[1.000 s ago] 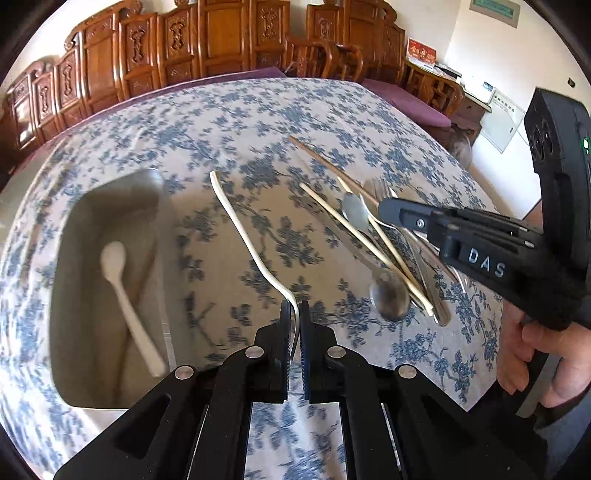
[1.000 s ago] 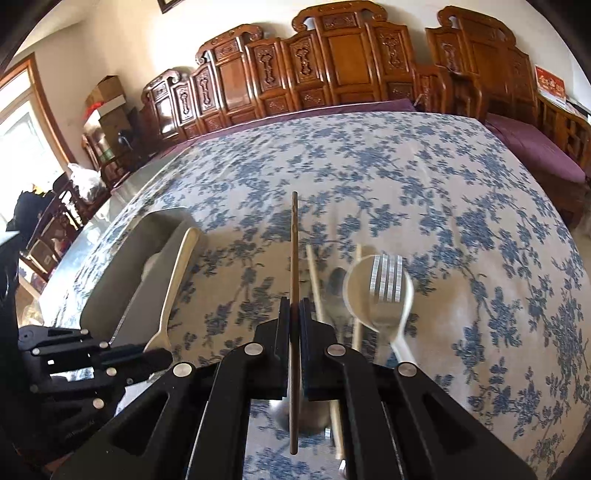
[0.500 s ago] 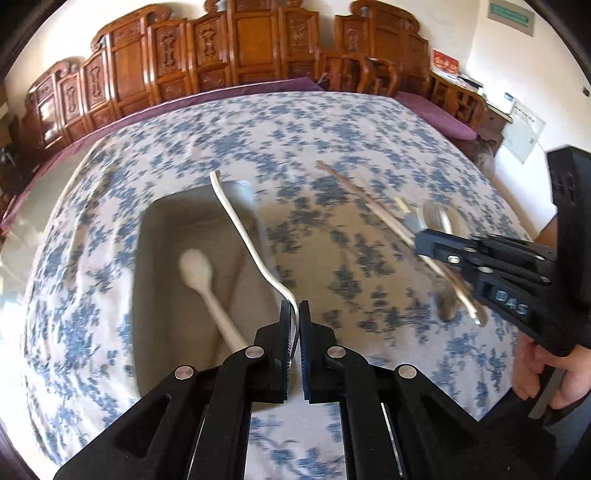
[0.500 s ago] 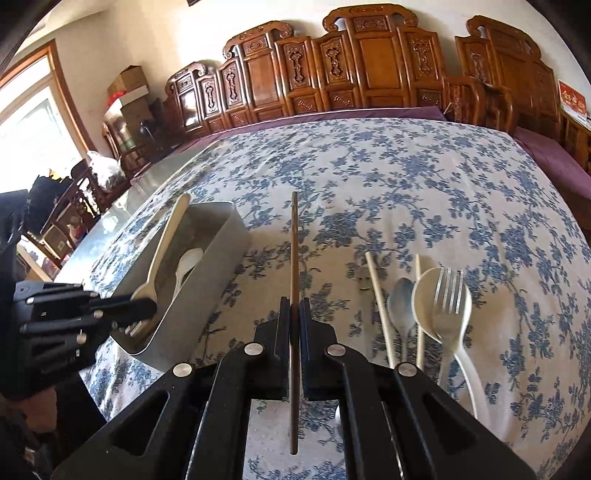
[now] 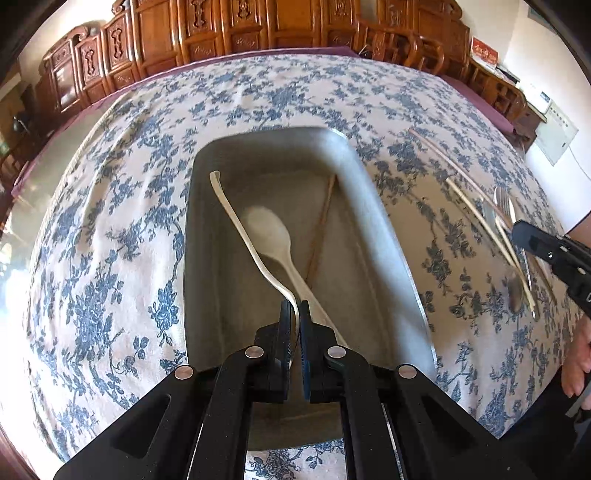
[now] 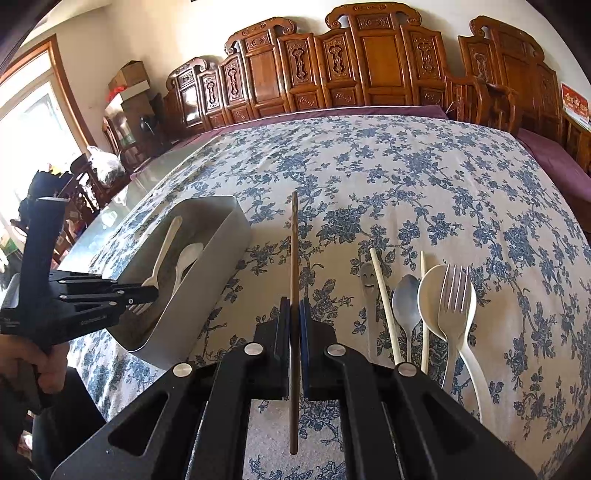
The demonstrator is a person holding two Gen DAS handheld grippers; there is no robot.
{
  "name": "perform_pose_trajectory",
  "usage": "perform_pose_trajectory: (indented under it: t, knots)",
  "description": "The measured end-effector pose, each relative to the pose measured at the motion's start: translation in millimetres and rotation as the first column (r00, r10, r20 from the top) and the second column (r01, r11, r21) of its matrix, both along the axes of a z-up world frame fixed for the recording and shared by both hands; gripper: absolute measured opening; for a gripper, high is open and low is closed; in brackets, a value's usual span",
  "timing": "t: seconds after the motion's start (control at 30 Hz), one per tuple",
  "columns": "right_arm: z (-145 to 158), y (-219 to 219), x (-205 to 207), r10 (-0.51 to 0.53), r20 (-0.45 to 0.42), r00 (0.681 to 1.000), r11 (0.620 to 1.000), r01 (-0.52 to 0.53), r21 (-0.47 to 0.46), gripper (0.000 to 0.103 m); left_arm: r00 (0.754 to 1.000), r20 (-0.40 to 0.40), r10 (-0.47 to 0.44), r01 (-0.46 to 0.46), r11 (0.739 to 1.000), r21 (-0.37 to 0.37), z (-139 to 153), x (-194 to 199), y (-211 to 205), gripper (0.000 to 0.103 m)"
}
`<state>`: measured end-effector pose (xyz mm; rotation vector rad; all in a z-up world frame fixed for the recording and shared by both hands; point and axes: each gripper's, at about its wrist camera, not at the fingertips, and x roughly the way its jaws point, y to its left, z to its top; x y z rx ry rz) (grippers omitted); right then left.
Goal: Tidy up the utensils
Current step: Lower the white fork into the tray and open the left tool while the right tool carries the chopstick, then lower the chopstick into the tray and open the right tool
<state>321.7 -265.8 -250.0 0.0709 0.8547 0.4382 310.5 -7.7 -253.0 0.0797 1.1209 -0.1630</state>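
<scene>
A cream plastic fork (image 5: pixel 243 229) is held above the grey metal tray (image 5: pixel 384 236), where a white spoon (image 5: pixel 275 234) and a brown chopstick (image 5: pixel 320 229) are lying. Another brown chopstick (image 6: pixel 293 280) is gripped upright-tilted over the cloth. Pale chopsticks (image 6: pixel 384 306), spoons and a steel fork (image 6: pixel 455 306) are laid just beside each other.

The left wrist camera looks steeply down along its own fingers (image 5: pixel 284 332), close above the metal tray (image 5: pixel 384 206) on the cloth-covered worktop (image 5: pixel 110 236), with carved wooden chairs (image 5: pixel 229 29) along the far edge. The right wrist camera sits lower and shallower, facing across the worktop (image 6: pixel 406 166) over its fingers (image 6: pixel 306 325) toward the same chairs (image 6: pixel 369 62). Both views share the tray (image 6: pixel 218 240), seen from the right side, and the loose cutlery (image 6: pixel 454 306), which lies at the far right of the left view (image 5: pixel 498 221). Each camera catches the other gripper at its frame edge.
</scene>
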Motion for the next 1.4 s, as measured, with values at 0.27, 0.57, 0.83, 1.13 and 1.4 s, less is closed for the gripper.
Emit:
perform_pose_trajectory:
  t: [0.27,0.57,0.83,1.13,1.4]
  knots:
    - [3,16,-10,0.019,0.004,1.000,1.000,-0.019,-0.007,0.006,1.000,0.024,0.011,-0.011,1.000,0.016,8,-10,5,0.015]
    - [21,60,-25,0.091,0.040,0.995,0.995,-0.090,-0.035,0.006,0.994,0.101,0.029,-0.029,1.000,0.000,43,-33,28,0.016]
    - [24,111,-21,0.135,-0.002,0.991,0.991,-0.135,0.000,0.006,0.987,0.146,0.062,-0.060,0.998,-0.016,67,-47,58,0.017]
    - [5,166,9,0.139,-0.070,0.988,0.987,-0.144,-0.073,0.006,0.979,0.178,0.096,-0.090,0.995,-0.043,84,-58,91,0.020]
    - [-17,180,21,0.100,-0.115,0.988,0.988,-0.112,-0.104,0.006,0.980,0.174,0.098,-0.092,0.995,-0.042,85,-64,109,0.020]
